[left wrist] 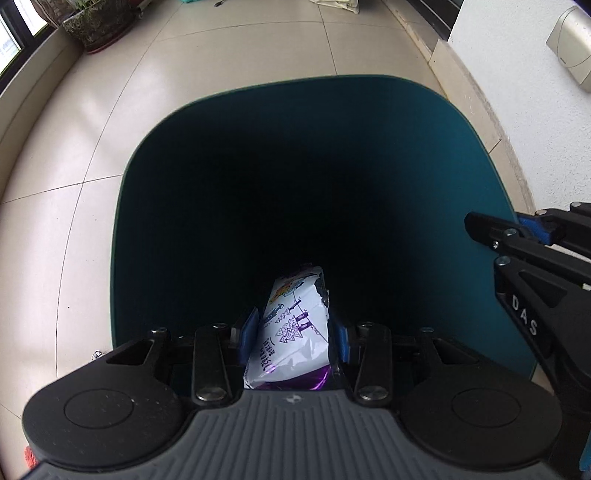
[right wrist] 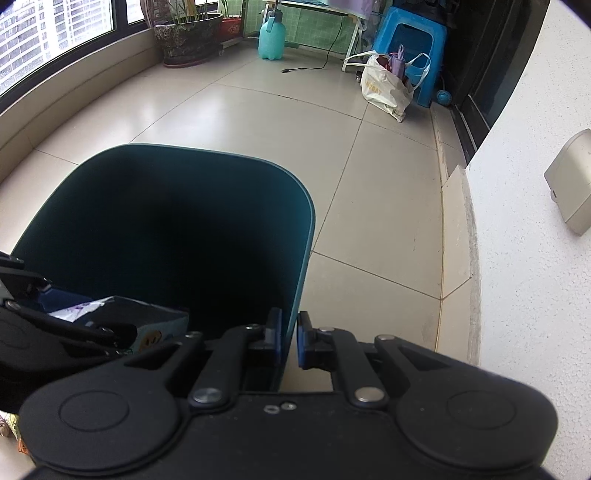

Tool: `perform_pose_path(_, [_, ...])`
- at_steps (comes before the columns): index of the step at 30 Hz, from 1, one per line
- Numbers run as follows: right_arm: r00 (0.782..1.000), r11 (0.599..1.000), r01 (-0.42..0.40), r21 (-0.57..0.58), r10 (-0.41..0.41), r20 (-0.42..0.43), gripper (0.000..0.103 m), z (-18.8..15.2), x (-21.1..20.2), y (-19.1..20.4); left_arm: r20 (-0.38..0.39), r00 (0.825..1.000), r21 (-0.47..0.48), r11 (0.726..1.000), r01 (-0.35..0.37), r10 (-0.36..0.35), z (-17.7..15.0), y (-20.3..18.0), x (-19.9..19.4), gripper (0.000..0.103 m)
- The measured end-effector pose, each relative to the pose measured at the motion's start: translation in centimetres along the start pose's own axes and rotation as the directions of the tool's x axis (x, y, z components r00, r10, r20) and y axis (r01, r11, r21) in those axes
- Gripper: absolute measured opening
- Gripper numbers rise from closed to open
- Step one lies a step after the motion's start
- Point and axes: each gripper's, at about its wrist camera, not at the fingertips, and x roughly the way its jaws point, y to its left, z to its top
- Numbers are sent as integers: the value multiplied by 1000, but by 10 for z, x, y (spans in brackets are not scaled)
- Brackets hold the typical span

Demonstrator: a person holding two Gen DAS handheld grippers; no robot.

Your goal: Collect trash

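The dark teal bin (left wrist: 461, 184) fills the middle of the left wrist view, its rounded rim running from the lower left up across the top of the frame and down the right side. Pale floor tiles (left wrist: 92, 147) lie open to the left of it and above it, while on the right the rim comes close to a raised sill at the foot of a white wall (left wrist: 517, 74). In the right wrist view the same bin sits in the left half of the frame, with bare tile stretching away above and to the right toward a blue stool (right wrist: 410, 40), a white bag (right wrist: 384, 88) leaning just beside it, a teal spray bottle (right wrist: 272, 35) and a plant pot (right wrist: 188, 37) under the window at the upper left.

The inside of the bin is black with shadow and its bottom cannot be made out.

The left gripper (left wrist: 293, 332) points steeply down into the bin's mouth. Its jaws stand partly apart and press on both sides of a white and purple snack wrapper (left wrist: 295, 325), which juts forward over the dark opening at the lower middle of the frame.

The right gripper (right wrist: 288, 339) sits at the bin's near right edge, jaws all but closed and pinching the thin wall of the bin between the blue pads. It also shows at the right edge of the left wrist view
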Motion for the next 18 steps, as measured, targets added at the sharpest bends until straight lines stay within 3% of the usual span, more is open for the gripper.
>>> perform_pose_path(4, [1000, 1000, 1, 11, -1, -6, 7, -3, 1, 1, 3, 1000, 17, 1000, 2, -2, -2, -3, 5, 42])
perform_pose_path(8, [1000, 1000, 7, 18, -6, -15, 6, -3, 3, 2, 24, 999, -2, 999, 39, -39, -5, 0, 3, 58])
perform_pose_path(18, [999, 999, 20, 25, -19, -31, 6, 3, 10, 5, 77, 995, 9, 998, 59, -59, -19, 2, -23, 58])
